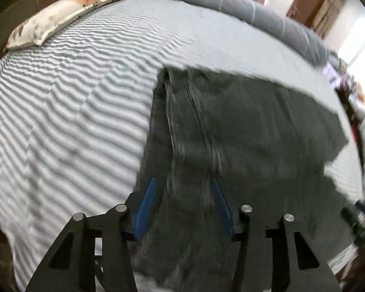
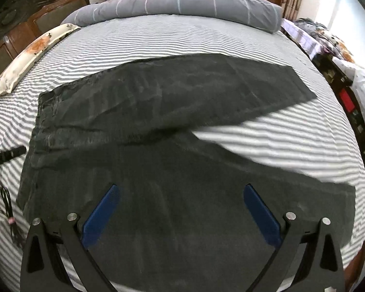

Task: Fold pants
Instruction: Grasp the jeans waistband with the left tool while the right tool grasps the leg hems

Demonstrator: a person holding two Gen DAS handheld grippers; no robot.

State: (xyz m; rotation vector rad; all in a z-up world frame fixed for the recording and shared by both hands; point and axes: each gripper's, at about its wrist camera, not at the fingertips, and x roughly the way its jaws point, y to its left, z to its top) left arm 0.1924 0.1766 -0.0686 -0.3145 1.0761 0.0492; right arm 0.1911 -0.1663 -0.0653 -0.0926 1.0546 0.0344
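Dark pants (image 2: pixel 172 126) flat on striped bed (image 2: pixel 158 39)

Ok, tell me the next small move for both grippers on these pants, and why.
Probably lower both grippers onto the nearer edge and pinch it. The dark grey pants lie flat on the striped bedsheet, legs spread apart, unfolded. The right gripper is wide open over the nearer leg; the left gripper is partly open at the waistband end, apparently gripping nothing.

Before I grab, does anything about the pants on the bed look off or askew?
Yes: the pants lie flat on the striped bed, but the two legs splay apart in a V toward the right, with sheet showing between them. Nothing looks damaged.
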